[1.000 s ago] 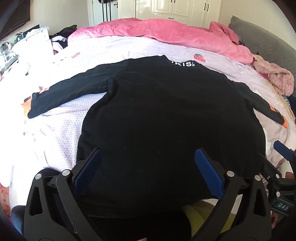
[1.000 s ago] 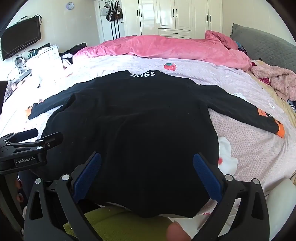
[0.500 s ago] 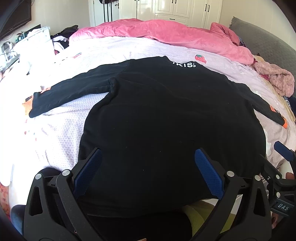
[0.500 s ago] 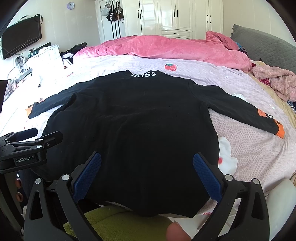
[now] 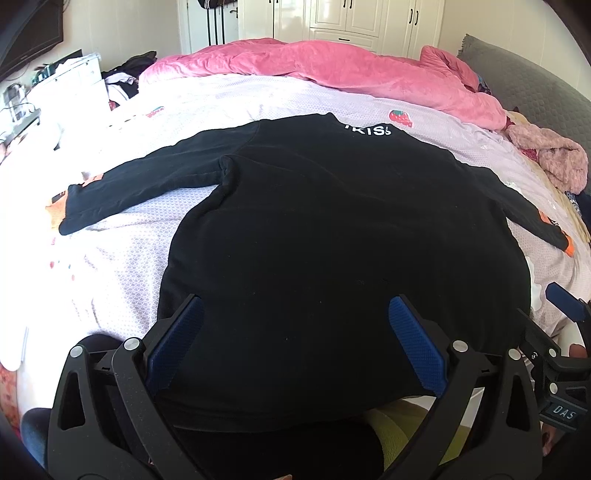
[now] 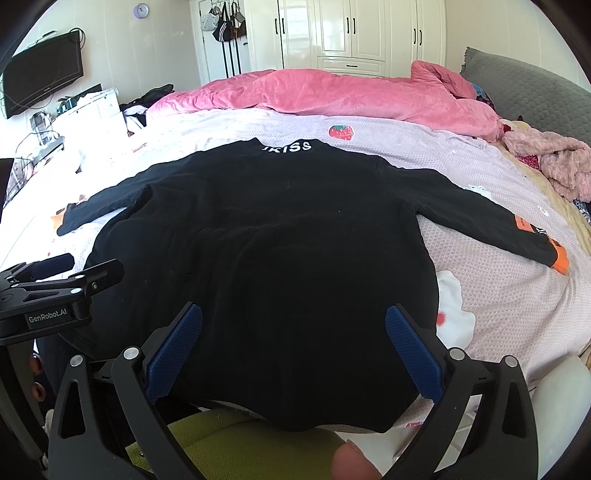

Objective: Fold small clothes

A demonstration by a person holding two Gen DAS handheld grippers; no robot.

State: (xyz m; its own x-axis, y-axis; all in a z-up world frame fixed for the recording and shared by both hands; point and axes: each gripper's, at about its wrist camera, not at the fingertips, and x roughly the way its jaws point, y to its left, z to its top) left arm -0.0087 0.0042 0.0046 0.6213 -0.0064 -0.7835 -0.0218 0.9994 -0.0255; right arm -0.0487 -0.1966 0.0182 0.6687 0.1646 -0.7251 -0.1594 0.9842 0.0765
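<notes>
Black long-sleeved top (image 5: 332, 240) is laid flat on the lilac bedsheet (image 5: 122, 266), both sleeves spread sideways, white collar lettering at the far end. Left gripper (image 5: 295, 332) is held spread above the hem, nothing pinched; likewise the right gripper (image 6: 293, 336). The orange cuff patch (image 6: 557, 258) is seen clearly only in the right view, as are the wall television (image 6: 42, 86) and clock (image 6: 141, 10). A pink quilt (image 6: 332, 92) is bunched beyond the top.

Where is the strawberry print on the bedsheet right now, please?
In both views the strawberry print sits just beyond the black shirt collar, before the pink duvet.
</notes>
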